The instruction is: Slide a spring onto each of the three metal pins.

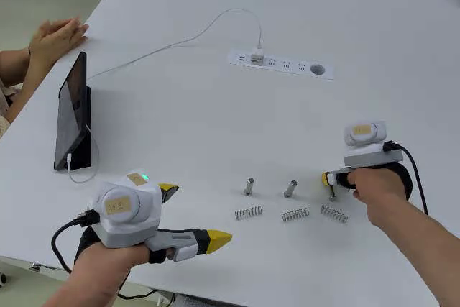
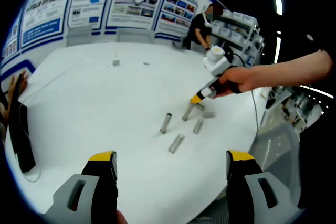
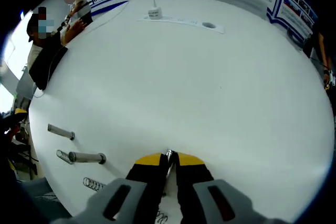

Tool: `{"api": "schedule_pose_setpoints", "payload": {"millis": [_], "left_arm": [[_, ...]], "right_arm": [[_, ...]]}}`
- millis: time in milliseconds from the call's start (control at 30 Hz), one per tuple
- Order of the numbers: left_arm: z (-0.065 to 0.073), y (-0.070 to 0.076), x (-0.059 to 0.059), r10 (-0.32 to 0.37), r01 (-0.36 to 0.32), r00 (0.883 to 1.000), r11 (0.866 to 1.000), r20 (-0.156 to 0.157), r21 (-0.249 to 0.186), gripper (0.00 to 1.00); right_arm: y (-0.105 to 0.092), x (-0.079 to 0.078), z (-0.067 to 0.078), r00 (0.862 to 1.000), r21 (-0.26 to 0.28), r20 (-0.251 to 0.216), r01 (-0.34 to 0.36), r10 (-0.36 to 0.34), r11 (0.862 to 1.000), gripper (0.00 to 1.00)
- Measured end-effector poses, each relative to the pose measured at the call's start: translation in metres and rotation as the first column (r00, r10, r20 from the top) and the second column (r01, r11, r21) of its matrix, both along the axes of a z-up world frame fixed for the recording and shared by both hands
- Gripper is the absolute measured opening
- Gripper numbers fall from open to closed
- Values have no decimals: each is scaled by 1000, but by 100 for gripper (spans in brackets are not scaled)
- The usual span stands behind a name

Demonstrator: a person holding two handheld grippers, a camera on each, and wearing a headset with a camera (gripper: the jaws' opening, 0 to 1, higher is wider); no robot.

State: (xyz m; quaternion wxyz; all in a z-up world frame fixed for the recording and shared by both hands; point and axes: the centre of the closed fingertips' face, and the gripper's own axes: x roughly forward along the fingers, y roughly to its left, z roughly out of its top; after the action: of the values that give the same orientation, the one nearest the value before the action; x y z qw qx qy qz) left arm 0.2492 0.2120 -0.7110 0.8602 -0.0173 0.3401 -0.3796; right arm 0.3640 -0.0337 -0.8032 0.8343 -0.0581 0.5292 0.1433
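The right gripper (image 1: 329,180) is pinched shut on the end pin (image 1: 331,193), just right of the middle pin (image 1: 290,189). Three springs (image 1: 295,214) lie on the worktop (image 1: 215,120) in front of the middle pin. The left gripper (image 1: 199,212), far to its left, is wide open and empty.

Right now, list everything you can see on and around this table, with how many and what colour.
metal pins: three, silver, near side of the table; two stand free
third pin: silver, rightmost, gripped
springs: three, silver, lying in a row in front of the pins
power strip: one, white, far middle
cable: one, white, from the strip's plug leftward
tablet: one, black, propped at the left
table: one, white
hands: another person's, far left edge
left tongs: yellow-tipped, open, near left
right tongs: yellow-tipped, shut on the third pin
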Motion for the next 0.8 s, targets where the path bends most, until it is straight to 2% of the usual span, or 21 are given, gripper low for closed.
{"api": "schedule_pose_setpoints", "payload": {"millis": [133, 267, 333, 400, 533, 800], "left_arm": [[1, -4, 0, -3, 3, 1000, 1000, 1, -7, 87], [2, -5, 2, 12, -12, 1000, 1000, -1, -16, 83], [5, -5, 3, 21, -21, 1000, 999, 1, -33, 84], [7, -4, 4, 21, -21, 1000, 999, 7, -29, 84], [9, 1, 5, 31, -31, 999, 999, 11, -30, 84], [9, 6, 6, 46, -46, 999, 999, 9, -29, 84]], "right_arm": [[-6, 4, -2, 1000, -21, -7, 14, -15, 1000, 11], [-7, 2, -1, 999, -10, -15, 33, -33, 999, 9], [-7, 1, 0, 998, 29, -24, 52, -51, 998, 9], [-5, -1, 1, 994, 94, -42, 106, -102, 990, 9], [-10, -6, 1, 994, 106, -32, 110, -107, 988, 9], [-6, -2, 12, 994, 132, 43, 92, -99, 987, 9]]}}
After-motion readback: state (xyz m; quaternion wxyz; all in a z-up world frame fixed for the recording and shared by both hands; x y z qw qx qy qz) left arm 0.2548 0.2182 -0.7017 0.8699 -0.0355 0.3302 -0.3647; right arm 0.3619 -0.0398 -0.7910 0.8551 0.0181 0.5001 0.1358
